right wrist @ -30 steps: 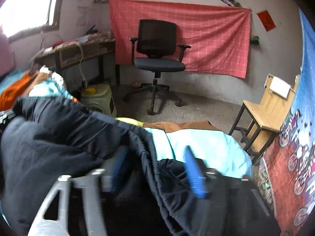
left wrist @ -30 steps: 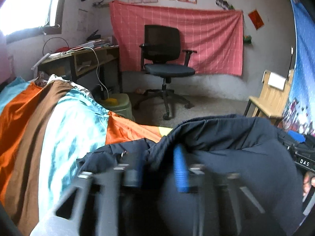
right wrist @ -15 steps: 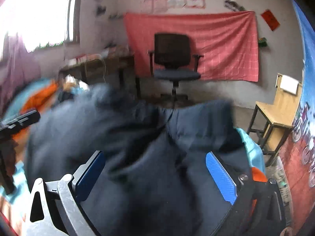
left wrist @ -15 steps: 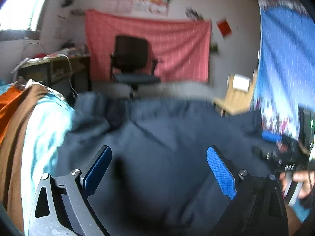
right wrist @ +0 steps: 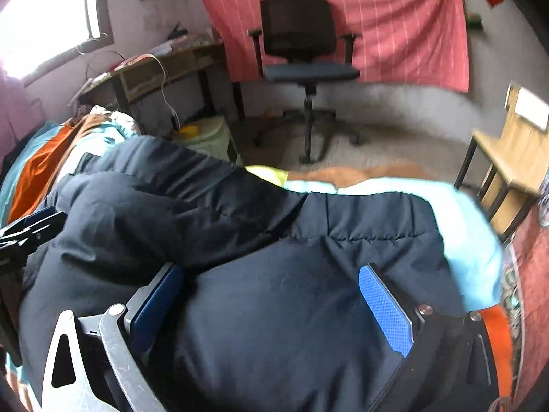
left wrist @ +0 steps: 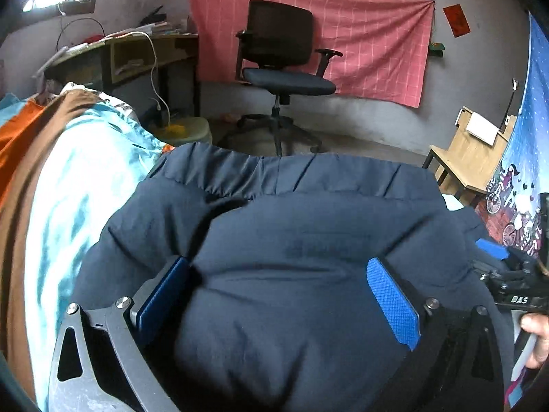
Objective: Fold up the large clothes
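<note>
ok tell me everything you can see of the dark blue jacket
The dark blue jacket is a puffy quilted garment of smooth, matte fabric with stitched seams and a gathered band along its far edge. It lies in a rumpled heap on the striped bedspread of turquoise, brown and orange. The left tongs and right tongs stand open over it, blue pads either side of a bulge, not pinching it.

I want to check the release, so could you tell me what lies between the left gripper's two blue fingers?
In the left wrist view, the navy puffer jacket lies between the left gripper's spread fingers, which stand apart from it.
</note>
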Tool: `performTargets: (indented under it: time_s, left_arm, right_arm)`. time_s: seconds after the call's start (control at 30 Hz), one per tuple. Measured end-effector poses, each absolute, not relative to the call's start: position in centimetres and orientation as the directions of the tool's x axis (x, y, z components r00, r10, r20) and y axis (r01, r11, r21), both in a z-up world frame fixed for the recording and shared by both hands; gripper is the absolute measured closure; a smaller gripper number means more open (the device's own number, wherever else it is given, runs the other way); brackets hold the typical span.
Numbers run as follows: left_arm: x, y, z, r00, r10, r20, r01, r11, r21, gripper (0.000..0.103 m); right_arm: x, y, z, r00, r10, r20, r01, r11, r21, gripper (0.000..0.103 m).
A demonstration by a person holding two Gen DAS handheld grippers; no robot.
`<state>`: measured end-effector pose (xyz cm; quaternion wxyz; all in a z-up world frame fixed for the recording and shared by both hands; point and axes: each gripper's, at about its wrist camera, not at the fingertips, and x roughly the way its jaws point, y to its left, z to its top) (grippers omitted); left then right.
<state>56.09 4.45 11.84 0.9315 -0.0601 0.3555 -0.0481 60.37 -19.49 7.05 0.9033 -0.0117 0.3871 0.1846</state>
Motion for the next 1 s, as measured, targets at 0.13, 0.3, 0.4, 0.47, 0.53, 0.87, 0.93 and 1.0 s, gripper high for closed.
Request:
performTargets:
  time_s: [0.13,0.3,0.4,0.47,0.53,0.87,0.93,1.0]
  left_arm:
    - [56.4,4.5,11.3,0.759,-0.129,-0.639,0.063,0.990,-0.125,0.001]
    - [57.7,3.7,10.5,0.766,-0.080,-0.638,0.037,0.996,-0.081,0.001]
    - [57.5,4.2,10.6,0.762,-0.106,-0.639,0.051,0.993,-0.104,0.001]
    - [57.3,4.8,10.9,0.756,-0.150,-0.637,0.073,0.987,-0.145,0.001]
    - [56.9,6.0,11.5,0.759,-0.156,-0.632,0.065,0.984,-0.165,0.001]
    - [53.3,11.6,12.3,0.734,0.026,-0.679,-0.102,0.992,-0.073,0.001]
    - [52.4,13.4,11.6,0.719,0.039,-0.694,-0.137,0.987,-0.086,0.001]
    - [51.5,15.3,11.0,0.706,0.031,-0.708,-0.157,0.981,-0.114,0.001]
  right_arm:
    - [61.5,-20.2,5.9,0.597,0.341,-0.726,-0.330,0.929,0.165,0.000]
    - [63.1,-20.4,4.4,0.562,0.335,-0.757,-0.305,0.934,0.186,0.000]
    - [62.9,-20.6,4.2,0.562,0.325,-0.760,-0.294,0.938,0.183,0.000]
    - [62.3,-20.6,4.4,0.580,0.309,-0.754,-0.292,0.943,0.163,0.000]
    - [61.6,-20.8,4.6,0.602,0.310,-0.736,-0.294,0.943,0.157,0.000]
    - [59.6,-22.8,6.0,0.623,0.256,-0.739,-0.226,0.964,0.143,0.000]
    - [58.7,-23.5,6.5,0.642,0.229,-0.732,-0.202,0.971,0.126,0.000]
    - [57.6,-24.6,7.0,0.662,0.214,-0.718,-0.185,0.975,0.120,0.000]
